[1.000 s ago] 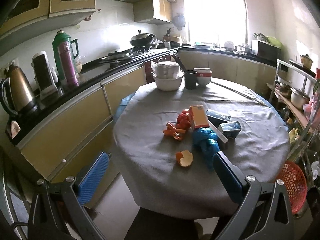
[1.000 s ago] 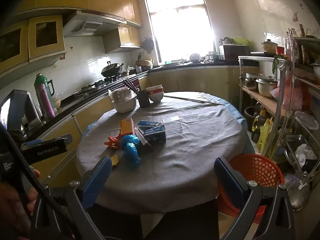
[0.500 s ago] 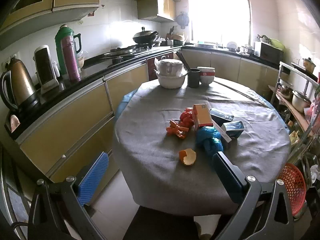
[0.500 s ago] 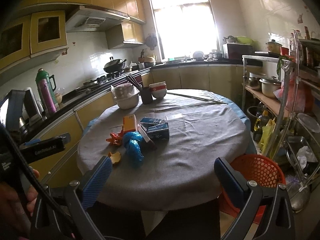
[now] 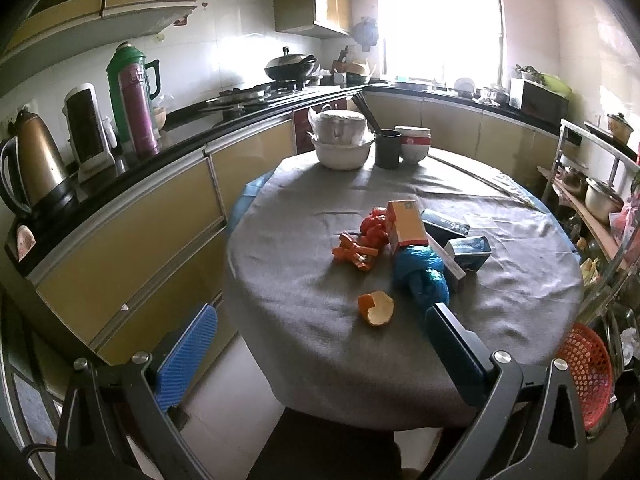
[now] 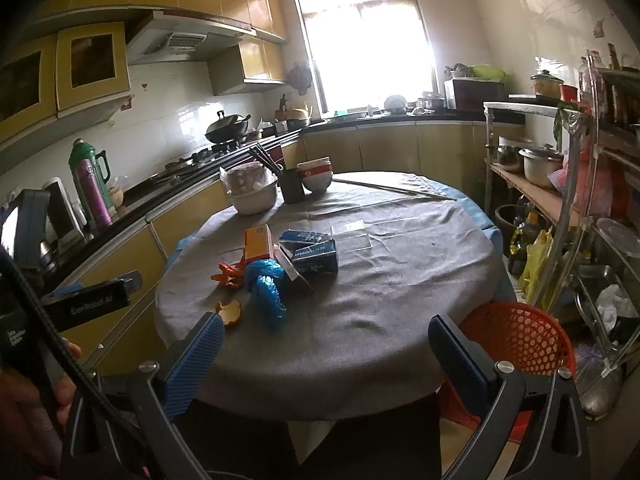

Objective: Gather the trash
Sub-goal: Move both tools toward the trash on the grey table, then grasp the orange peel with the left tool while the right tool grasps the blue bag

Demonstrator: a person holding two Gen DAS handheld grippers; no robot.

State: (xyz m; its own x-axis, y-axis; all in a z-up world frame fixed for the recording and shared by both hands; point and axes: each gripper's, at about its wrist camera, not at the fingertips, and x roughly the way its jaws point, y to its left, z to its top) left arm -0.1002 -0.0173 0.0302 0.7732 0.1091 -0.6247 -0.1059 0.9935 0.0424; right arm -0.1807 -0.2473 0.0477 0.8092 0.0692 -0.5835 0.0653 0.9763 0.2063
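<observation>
Trash lies in a heap on the round grey-clothed table (image 5: 312, 240) (image 6: 400, 280): an orange peel (image 5: 376, 308) (image 6: 230, 312), a blue plastic bag (image 5: 422, 276) (image 6: 266, 286), an orange carton (image 5: 406, 226) (image 6: 258, 242), red-orange scraps (image 5: 360, 246) (image 6: 228, 272) and dark blue boxes (image 5: 468, 250) (image 6: 314, 254). A red mesh basket (image 5: 586, 372) (image 6: 516, 338) stands on the floor to the table's right. My left gripper (image 5: 320, 336) is open, short of the table's near edge, with the peel just beyond it. My right gripper (image 6: 324, 344) is open and empty over the near edge.
White bowls (image 5: 340, 140), a dark cup with chopsticks (image 5: 387, 154) and a red-and-white bowl (image 5: 414, 144) stand at the table's far side. The counter on the left holds a kettle (image 5: 34, 168) and thermoses (image 5: 134, 100). A rack of pots (image 6: 560, 184) lines the right.
Both grippers have crept closer to the table, so the trash looks slightly larger. Both stay open and nothing has been picked up.
</observation>
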